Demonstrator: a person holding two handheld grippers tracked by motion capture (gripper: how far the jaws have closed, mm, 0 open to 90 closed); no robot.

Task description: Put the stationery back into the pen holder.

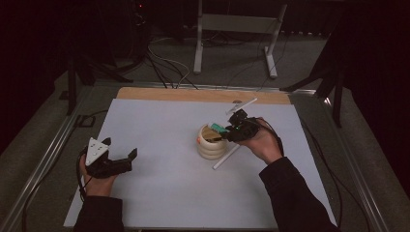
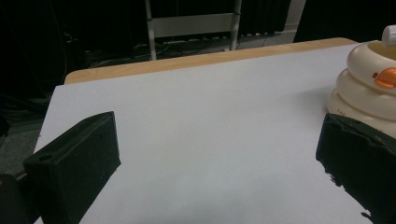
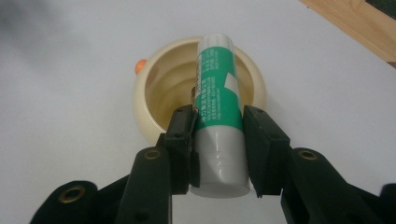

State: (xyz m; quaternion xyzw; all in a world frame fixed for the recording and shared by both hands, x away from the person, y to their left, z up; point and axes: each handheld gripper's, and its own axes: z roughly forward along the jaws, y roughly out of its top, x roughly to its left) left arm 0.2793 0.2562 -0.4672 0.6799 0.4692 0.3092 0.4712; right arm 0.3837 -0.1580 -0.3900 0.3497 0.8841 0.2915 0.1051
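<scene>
My right gripper is shut on a green and white glue stick, with a pad pressed on each side of the tube. The stick hangs tilted over the mouth of a cream ringed cup, its far end above the opening. In the high view the cup stands mid-table with the right gripper and glue stick at its right rim. My left gripper rests on the white sheet at the left, jaws wide open and nothing between them. The cup stands beyond its right jaw.
A white rod lies on the sheet just right of the cup, under my right hand. The white sheet covers a wooden table whose bare strip shows at the far edge. A metal frame and cables lie on the floor behind.
</scene>
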